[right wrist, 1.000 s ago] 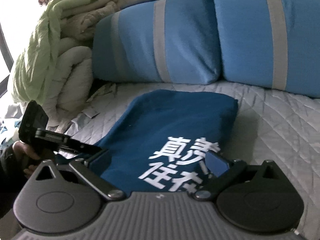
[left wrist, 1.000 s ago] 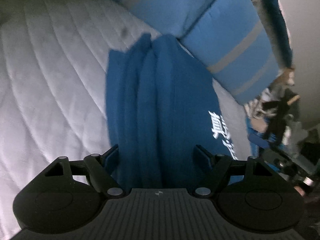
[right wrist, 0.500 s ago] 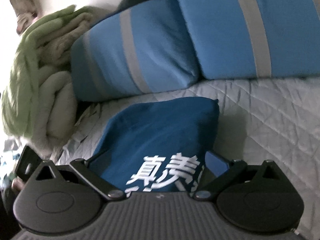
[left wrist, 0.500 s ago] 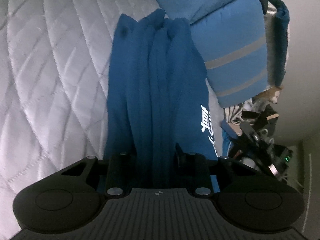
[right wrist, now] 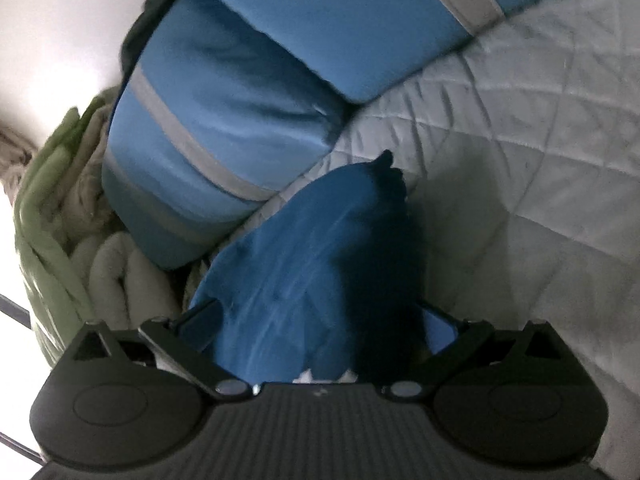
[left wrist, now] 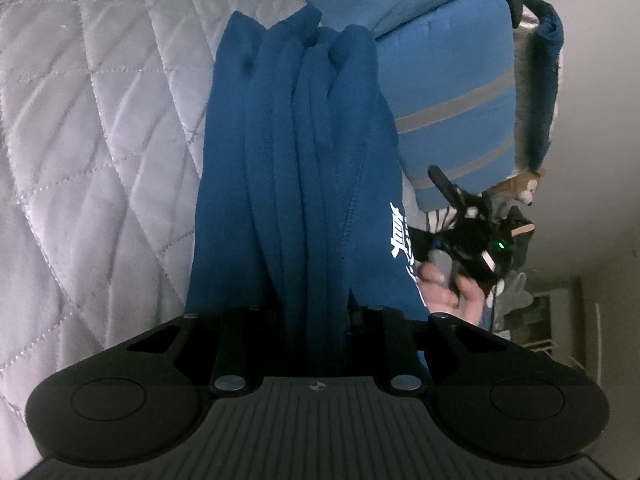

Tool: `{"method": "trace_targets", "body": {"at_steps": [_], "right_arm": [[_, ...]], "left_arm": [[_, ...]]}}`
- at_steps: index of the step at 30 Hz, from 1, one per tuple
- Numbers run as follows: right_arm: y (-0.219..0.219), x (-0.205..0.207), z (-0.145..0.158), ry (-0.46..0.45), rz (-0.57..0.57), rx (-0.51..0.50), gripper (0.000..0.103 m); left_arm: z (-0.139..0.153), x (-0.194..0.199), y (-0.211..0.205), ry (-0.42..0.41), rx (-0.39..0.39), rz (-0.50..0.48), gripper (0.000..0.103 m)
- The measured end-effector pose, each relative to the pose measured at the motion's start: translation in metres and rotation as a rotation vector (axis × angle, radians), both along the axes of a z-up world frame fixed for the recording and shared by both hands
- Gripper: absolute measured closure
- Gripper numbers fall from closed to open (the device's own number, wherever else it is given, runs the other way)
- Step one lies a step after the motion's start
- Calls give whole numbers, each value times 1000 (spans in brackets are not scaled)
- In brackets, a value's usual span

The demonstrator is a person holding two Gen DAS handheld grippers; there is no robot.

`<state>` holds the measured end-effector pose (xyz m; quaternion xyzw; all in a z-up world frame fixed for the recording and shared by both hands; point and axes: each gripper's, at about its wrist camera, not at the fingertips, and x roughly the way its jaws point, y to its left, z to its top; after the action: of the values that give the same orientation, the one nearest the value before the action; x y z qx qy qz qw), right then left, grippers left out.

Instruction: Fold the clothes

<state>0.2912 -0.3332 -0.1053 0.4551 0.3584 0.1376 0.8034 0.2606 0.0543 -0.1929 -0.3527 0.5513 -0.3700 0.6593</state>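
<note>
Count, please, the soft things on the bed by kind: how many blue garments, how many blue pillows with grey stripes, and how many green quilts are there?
Blue garment: 1
Blue pillows with grey stripes: 2
Green quilt: 1
Total: 4

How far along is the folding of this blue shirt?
The blue shirt already looks folded into several stacked layers. In hand: the left hand-held gripper is shut on its bunched edge, and the right hand-held gripper straddles the other end with wide jaws, grip unclear. The shirt hangs over the quilted bed. Left: lay it flat and release.
</note>
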Motion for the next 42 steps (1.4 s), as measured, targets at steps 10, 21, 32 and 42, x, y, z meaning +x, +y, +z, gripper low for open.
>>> {"method": "trace_targets", "body": {"at_steps": [10, 21, 32, 42], "right_arm": [[-1, 50, -29, -6, 97, 115, 11], [19, 53, -4, -16, 92, 42, 79], [59, 45, 90, -231, 137, -48, 80], [117, 73, 149, -332, 212, -33, 80]], "left_arm": [[12, -3, 1, -42, -10, 17, 80], [49, -9, 5, -118, -18, 71, 85], [116, -30, 39, -304, 73, 153, 86], [164, -27, 92, -410, 116, 280, 86]]}}
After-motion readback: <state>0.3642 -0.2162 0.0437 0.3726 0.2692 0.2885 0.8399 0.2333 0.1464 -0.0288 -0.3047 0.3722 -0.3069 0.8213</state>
